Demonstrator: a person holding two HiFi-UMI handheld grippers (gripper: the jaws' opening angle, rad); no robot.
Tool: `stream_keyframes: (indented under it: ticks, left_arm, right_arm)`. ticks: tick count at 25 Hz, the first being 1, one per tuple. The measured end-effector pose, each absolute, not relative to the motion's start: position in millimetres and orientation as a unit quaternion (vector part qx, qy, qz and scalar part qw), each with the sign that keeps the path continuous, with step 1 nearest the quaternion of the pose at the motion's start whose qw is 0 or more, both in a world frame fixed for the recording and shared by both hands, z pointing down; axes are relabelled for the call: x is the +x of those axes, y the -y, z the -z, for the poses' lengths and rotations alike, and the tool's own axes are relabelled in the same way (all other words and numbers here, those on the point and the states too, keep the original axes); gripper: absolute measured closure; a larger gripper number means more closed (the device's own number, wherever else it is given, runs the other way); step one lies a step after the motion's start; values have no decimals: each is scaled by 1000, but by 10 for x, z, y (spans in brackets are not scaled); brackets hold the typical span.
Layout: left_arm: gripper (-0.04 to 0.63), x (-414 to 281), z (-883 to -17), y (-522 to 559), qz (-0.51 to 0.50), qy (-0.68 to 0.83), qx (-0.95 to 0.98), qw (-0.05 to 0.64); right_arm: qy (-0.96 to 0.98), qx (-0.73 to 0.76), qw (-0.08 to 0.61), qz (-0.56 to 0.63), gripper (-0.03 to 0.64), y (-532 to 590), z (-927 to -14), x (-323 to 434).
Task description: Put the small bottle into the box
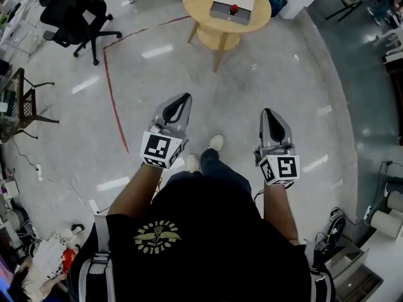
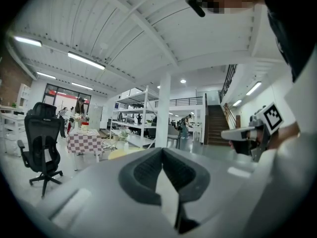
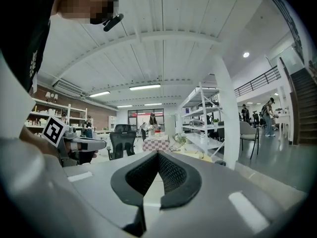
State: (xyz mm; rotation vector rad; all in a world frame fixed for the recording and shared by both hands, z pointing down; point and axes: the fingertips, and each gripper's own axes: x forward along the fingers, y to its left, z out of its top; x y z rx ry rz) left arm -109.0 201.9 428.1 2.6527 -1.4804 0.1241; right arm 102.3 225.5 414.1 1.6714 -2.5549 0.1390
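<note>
While left gripper (image 1: 186, 97) and right gripper (image 1: 266, 112) sit closed | table (image 1: 198, 8) cut off

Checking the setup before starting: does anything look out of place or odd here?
Nothing is spilled or broken. Oddly, no small bottle shows: the round table carries just a grey box, and the left gripper and right gripper are shut and empty.

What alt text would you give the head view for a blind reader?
Seen from above, a person holds a left gripper and a right gripper over a shiny floor, jaws shut and empty. Ahead stands a round table bearing a grey box; a black chair is upper left.
</note>
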Motion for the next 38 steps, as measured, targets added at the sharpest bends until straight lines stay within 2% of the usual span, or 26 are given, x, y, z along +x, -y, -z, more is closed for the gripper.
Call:
stream_keyframes:
  ticks: [10,19,31,38]
  left_arm:
    - [595,-825,-4384,-1630,-30,495,865,69]
    - [595,-421,-4342,-1206,-33,478,875,71]
    - [595,-17,-4021,-674,-34,501,864,29]
    - [595,-57,-3851,-653,-44,524,851,13]
  right_arm:
    - [832,548,55,-65,612,-1985,-4313,1345]
    - [833,548,39,-68,612,-1535,-4309,1691]
    - [852,520,9,-57,612,-899,-4154,2099]
    - [864,501,-14,-50,612,-759,-3946,2100]
